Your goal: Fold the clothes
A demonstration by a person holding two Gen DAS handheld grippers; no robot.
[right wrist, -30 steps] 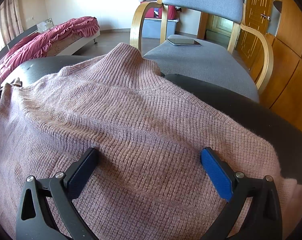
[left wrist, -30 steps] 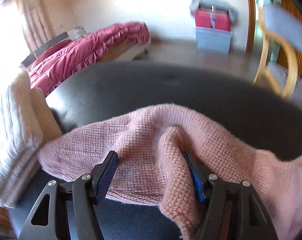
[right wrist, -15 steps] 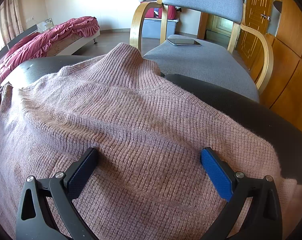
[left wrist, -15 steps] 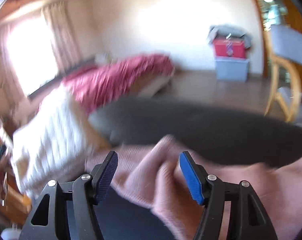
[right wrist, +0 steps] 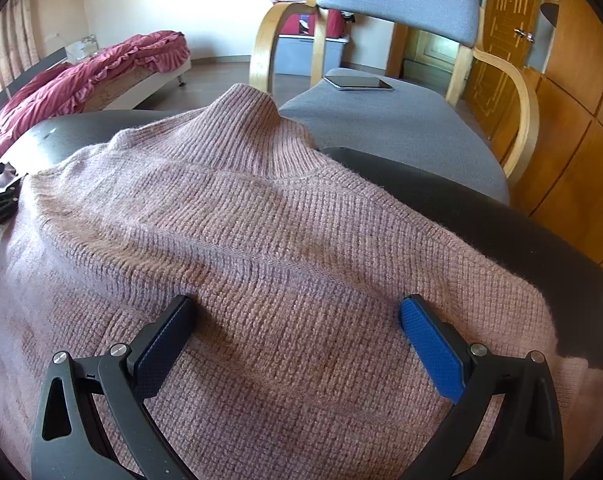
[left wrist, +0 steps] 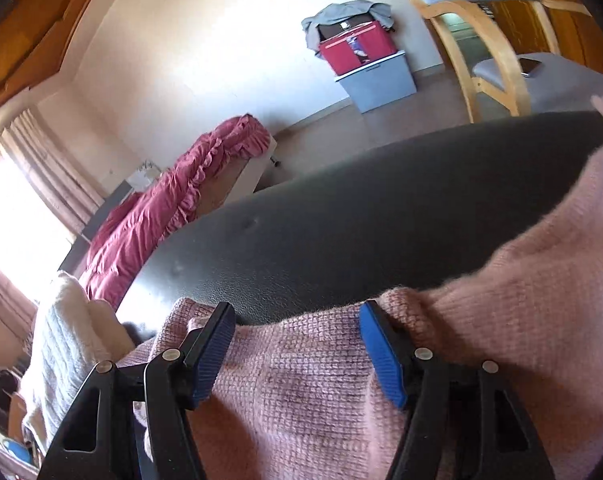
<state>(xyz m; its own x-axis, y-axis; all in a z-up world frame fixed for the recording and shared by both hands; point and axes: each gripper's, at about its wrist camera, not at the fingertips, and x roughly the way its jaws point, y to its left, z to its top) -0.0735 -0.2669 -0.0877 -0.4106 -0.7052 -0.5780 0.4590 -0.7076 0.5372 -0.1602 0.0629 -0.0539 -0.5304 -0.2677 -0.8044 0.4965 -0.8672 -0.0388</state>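
A pink knitted sweater with a ribbed high collar (right wrist: 261, 208) is spread flat on a dark, smooth-topped table (right wrist: 501, 220), collar towards the far edge; one knitted edge section, possibly a sleeve, (left wrist: 301, 368) is seen in the left wrist view lying at the near left of the table. The left gripper (left wrist: 297, 344) is held over that section with jaws wide apart; knit lies between the blue pads but is not pinched. The right gripper (right wrist: 297, 332) is set low on the sweater's body, jaws spread wide, both fingers resting against the fabric with nothing clamped. A folded cream ribbed knit (left wrist: 65, 344) is noted just beside the pink edge at the table's left end. Beyond the collar, close to the table's far edge, stands a bentwood armchair with grey cushions (right wrist: 401, 120), a flat dark phone or tablet (right wrist: 359, 83) on its seat. Farther off: a bed with a crimson ruffled cover (left wrist: 173, 208); a red box stacked on a pale blue bin (left wrist: 371, 68), grey cloth on top; wooden panelling and a door (right wrist: 505, 40) at the right.
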